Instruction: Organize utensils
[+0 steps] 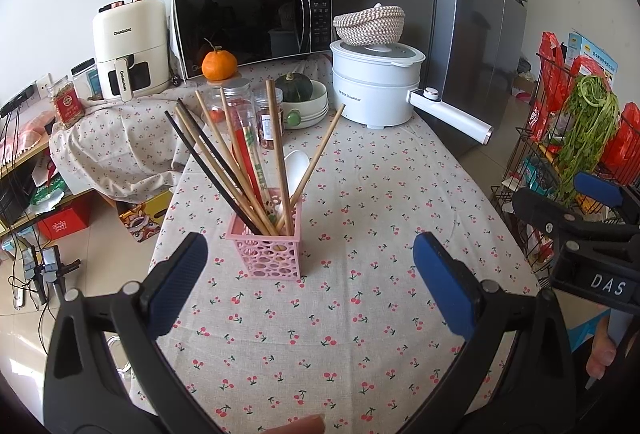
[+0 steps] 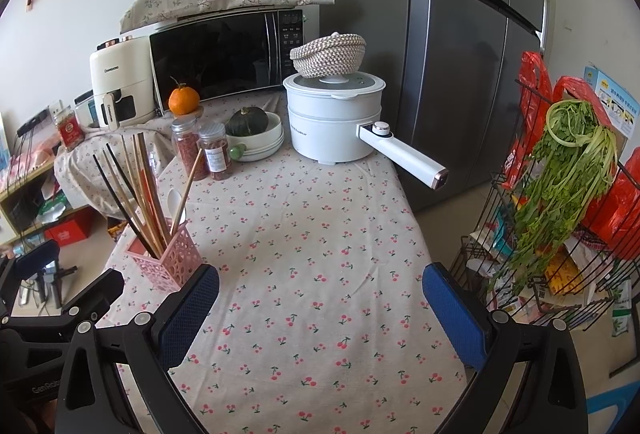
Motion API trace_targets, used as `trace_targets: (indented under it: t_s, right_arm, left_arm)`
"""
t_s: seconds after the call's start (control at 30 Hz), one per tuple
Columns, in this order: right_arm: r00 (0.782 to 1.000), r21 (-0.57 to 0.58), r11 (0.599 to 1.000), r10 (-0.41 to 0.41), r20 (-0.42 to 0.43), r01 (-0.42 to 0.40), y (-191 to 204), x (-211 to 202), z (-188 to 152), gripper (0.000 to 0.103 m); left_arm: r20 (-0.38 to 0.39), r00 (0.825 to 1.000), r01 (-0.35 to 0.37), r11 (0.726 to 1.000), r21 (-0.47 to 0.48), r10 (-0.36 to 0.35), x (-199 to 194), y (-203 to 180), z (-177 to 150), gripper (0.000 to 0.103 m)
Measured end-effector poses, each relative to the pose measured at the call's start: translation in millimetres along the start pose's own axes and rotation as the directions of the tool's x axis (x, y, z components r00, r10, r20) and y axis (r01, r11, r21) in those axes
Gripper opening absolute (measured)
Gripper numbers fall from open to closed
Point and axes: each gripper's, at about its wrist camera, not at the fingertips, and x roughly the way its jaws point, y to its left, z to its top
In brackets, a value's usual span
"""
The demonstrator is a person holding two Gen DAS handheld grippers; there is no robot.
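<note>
A pink perforated holder (image 1: pixel 269 249) (image 2: pixel 168 260) stands on the cherry-print tablecloth (image 1: pixel 360 193). In it stand several wooden, black and red chopsticks (image 1: pixel 236 161) (image 2: pixel 134 193) fanned upward, plus a white spoon (image 1: pixel 295 169) (image 2: pixel 174 201). My left gripper (image 1: pixel 310 254) is open just in front of the holder, its blue pads (image 1: pixel 180 282) wide apart and nothing between them. My right gripper (image 2: pixel 320 286) is also open over bare cloth to the right of the holder, holding nothing. The right gripper shows at the right edge of the left wrist view (image 1: pixel 568 209).
At the table's back stand a white electric pot (image 1: pixel 376 85) with a long handle, a bowl with a green squash (image 1: pixel 298 93), two jars (image 1: pixel 256 113), an orange (image 1: pixel 218 65), a microwave (image 1: pixel 252 21) and an air fryer (image 1: pixel 130 47). A wire rack of greens (image 2: pixel 560 193) stands right; a fridge (image 2: pixel 460 53) behind.
</note>
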Motion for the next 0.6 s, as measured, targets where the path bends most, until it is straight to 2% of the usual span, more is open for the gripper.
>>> trace_targets:
  t_s: [0.6]
  right_arm:
    - [1.0,0.0,1.0,0.006,-0.011,-0.006,1.7,2.8,-1.1,0.102]
  left_arm:
    - [-0.009,1.0,-0.001,1.0,0.0,0.001,2.4,-0.3,-3.6,0.102]
